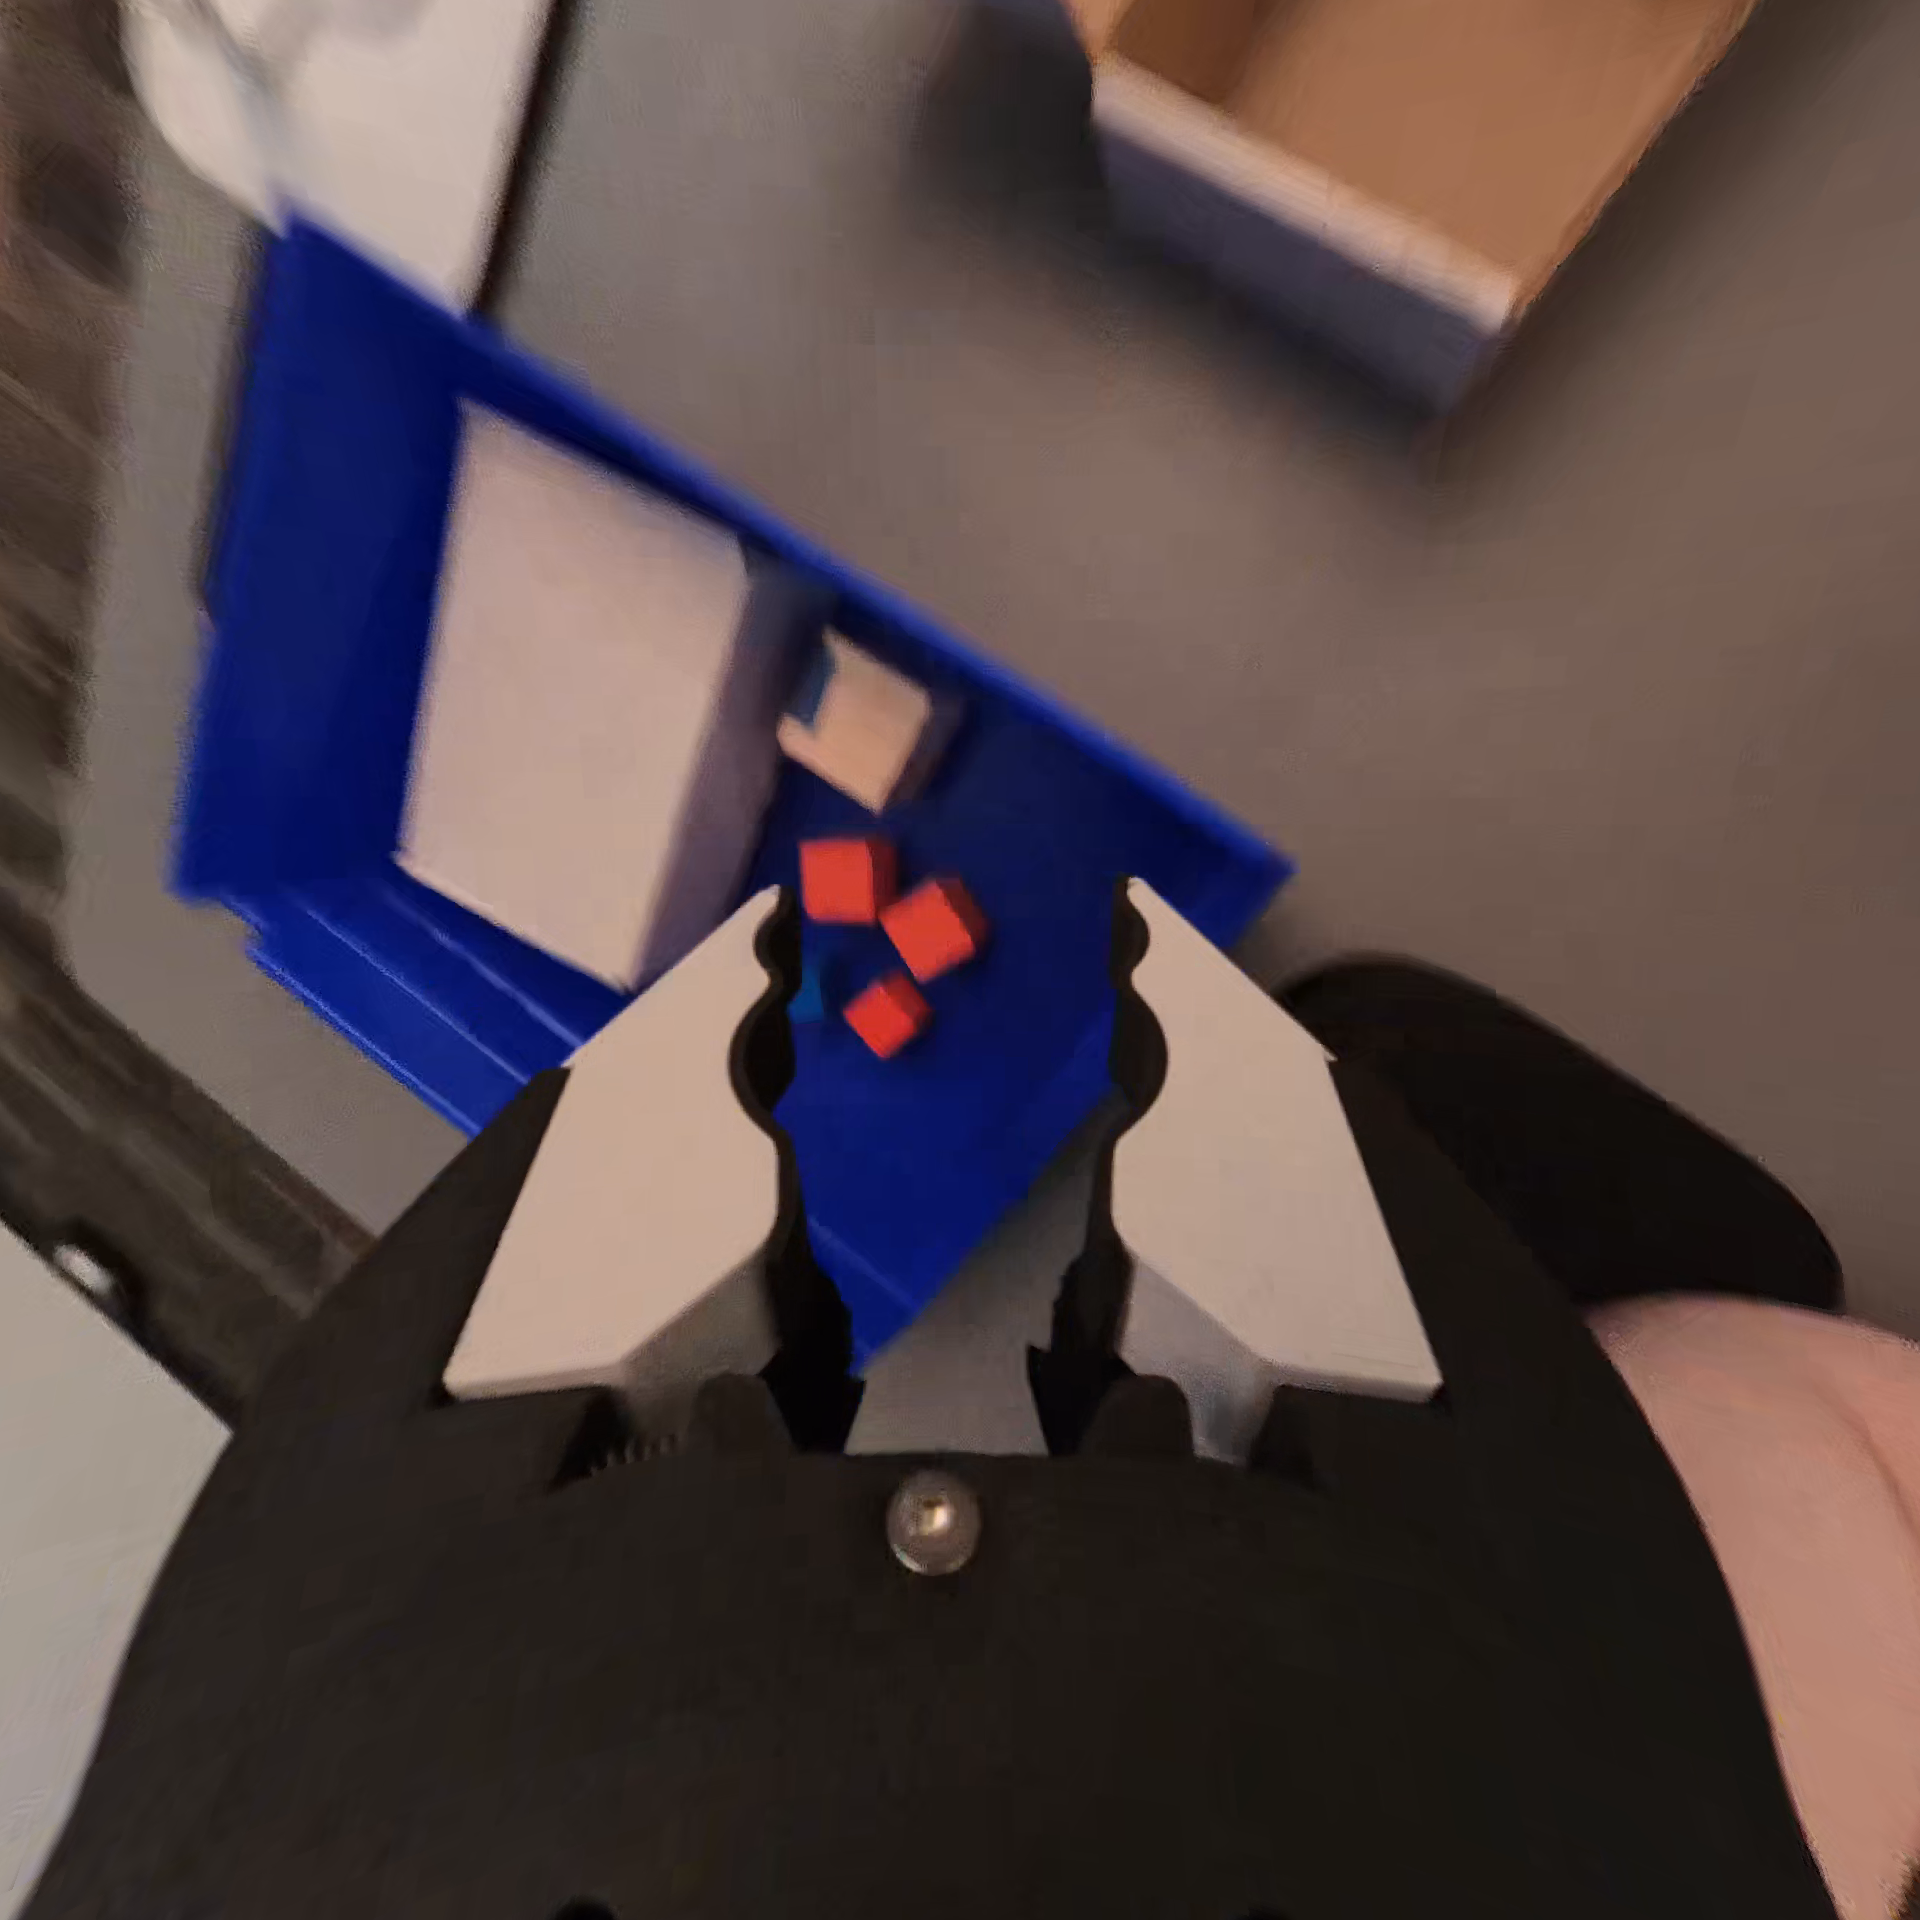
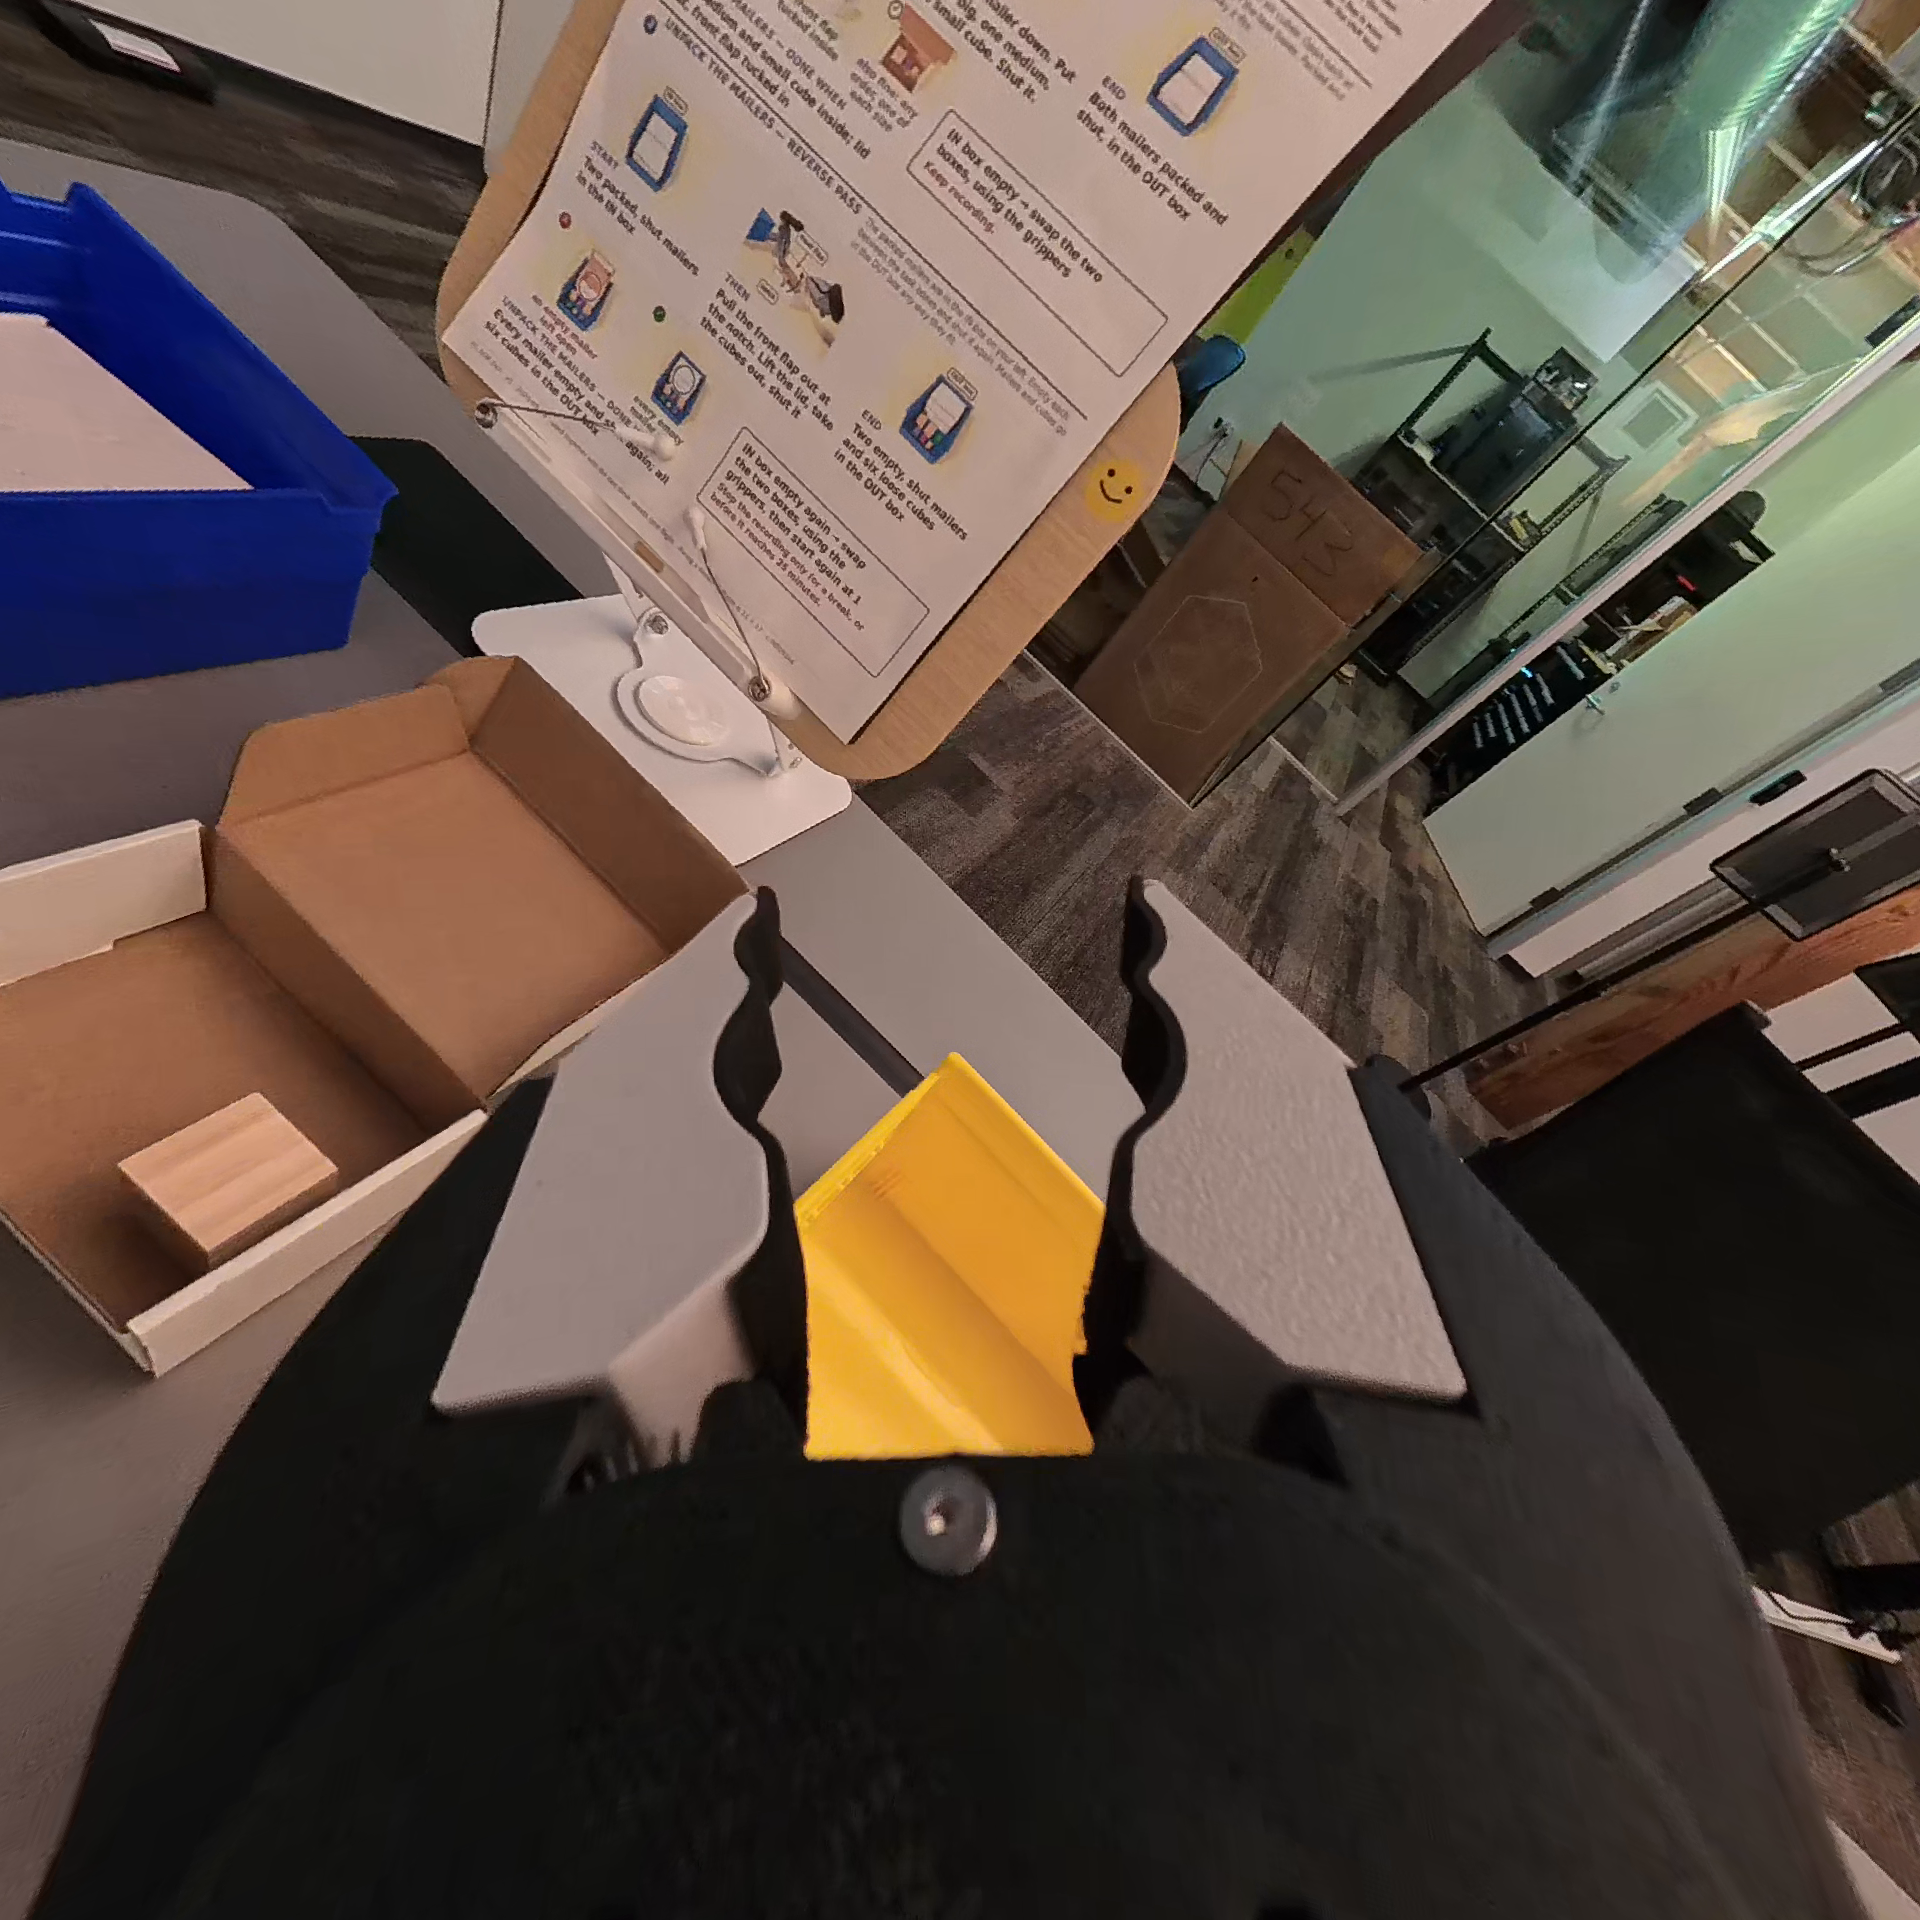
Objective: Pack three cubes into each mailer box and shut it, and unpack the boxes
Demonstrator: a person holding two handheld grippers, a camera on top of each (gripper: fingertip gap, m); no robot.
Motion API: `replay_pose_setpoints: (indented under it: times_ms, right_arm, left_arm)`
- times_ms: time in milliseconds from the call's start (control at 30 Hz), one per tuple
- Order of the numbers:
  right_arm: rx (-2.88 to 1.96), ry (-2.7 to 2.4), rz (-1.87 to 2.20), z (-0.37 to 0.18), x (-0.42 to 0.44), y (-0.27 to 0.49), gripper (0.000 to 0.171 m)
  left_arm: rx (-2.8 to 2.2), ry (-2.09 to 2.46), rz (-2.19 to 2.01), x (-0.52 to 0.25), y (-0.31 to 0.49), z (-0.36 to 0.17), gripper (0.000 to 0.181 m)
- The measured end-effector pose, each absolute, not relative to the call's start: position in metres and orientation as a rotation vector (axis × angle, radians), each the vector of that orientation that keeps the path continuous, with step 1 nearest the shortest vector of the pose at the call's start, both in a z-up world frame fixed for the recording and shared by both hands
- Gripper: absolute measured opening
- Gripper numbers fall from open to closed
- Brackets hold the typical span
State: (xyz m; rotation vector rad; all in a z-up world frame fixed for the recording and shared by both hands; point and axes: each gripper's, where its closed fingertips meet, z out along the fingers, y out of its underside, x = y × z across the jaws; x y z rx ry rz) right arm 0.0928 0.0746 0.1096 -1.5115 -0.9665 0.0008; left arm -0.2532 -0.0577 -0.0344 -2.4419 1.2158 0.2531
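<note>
While the left gripper (image 1: 951, 904) was held open over the blue tray (image 1: 343, 623), three red cubes (image 1: 904, 935) lay there loose, ungripped. The right gripper (image 2: 951, 914) was open and empty; the open box (image 2: 343, 935) held one wooden cube (image 2: 223, 1174). Probably best: one red cube squared between the jaws before closing.

I see three red cubes (image 1: 894, 940) in a blue tray (image 1: 312, 623) — plus a yellow bin (image 2: 945, 1278) and a brown-lined, white-walled mailer box (image 2: 312, 1283).

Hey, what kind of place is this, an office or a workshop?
Probably an office-style lab: a grey table with an instruction sheet on a stand, glass partition walls, and storage shelving behind.
</note>
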Motion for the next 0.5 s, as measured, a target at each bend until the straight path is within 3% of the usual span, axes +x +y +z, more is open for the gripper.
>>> replay_pose_setpoints:
  times_ms: [33,233,500]
  right_arm:
    - [-1.514,-0.968,-0.001,0.109,0.093,0.075,0.066]
    - [-1.529,-0.995,-0.024,0.102,0.090,0.076,0.066]
    - [-1.555,-1.027,-0.046,0.093,0.090,0.079,0.066]
  left_arm:
    - [-2.524,1.191,0.211,-0.267,-0.069,-0.044,0.056]
    - [-2.892,0.963,0.119,-0.317,-0.077,-0.095,0.047]
    - [-3.019,0.909,0.139,-0.323,-0.059,-0.126,0.051]
